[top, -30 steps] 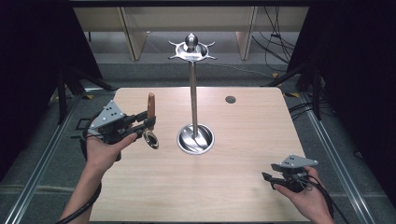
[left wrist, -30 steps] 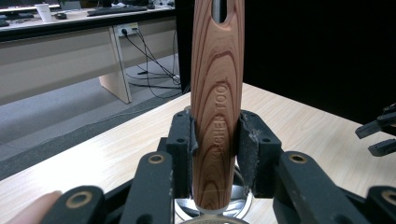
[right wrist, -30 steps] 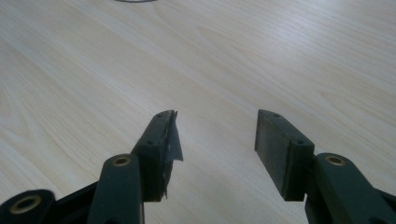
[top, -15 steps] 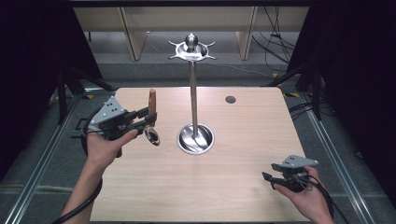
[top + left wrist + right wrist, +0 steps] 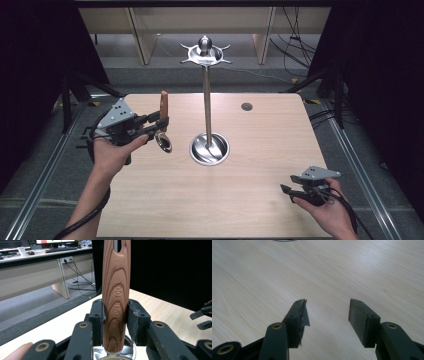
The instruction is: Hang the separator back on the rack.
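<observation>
My left gripper (image 5: 162, 122) is shut on a kitchen tool with a wooden handle (image 5: 163, 102), held upright above the table's left side. Its round metal bowl (image 5: 163, 142) hangs just below the jaws. In the left gripper view the pads clamp the grained handle (image 5: 116, 290) from both sides near its lower end, with my left gripper (image 5: 116, 317) low in the frame. A metal stand (image 5: 206, 100) with a hooked top (image 5: 205, 54) rises from a round base (image 5: 209, 149) to the right of the tool. My right gripper (image 5: 286, 191) (image 5: 328, 312) rests open and empty near the front right corner.
The wooden table (image 5: 260, 200) has a small dark round hole (image 5: 246, 106) at the back right. Dark curtains flank both sides, and shelving and cables lie on the floor beyond the far edge. The right gripper's jaws (image 5: 203, 317) appear at the far right of the left gripper view.
My left gripper has risen slightly with the tool and edged right toward the stand. The right gripper has stayed where it was.
</observation>
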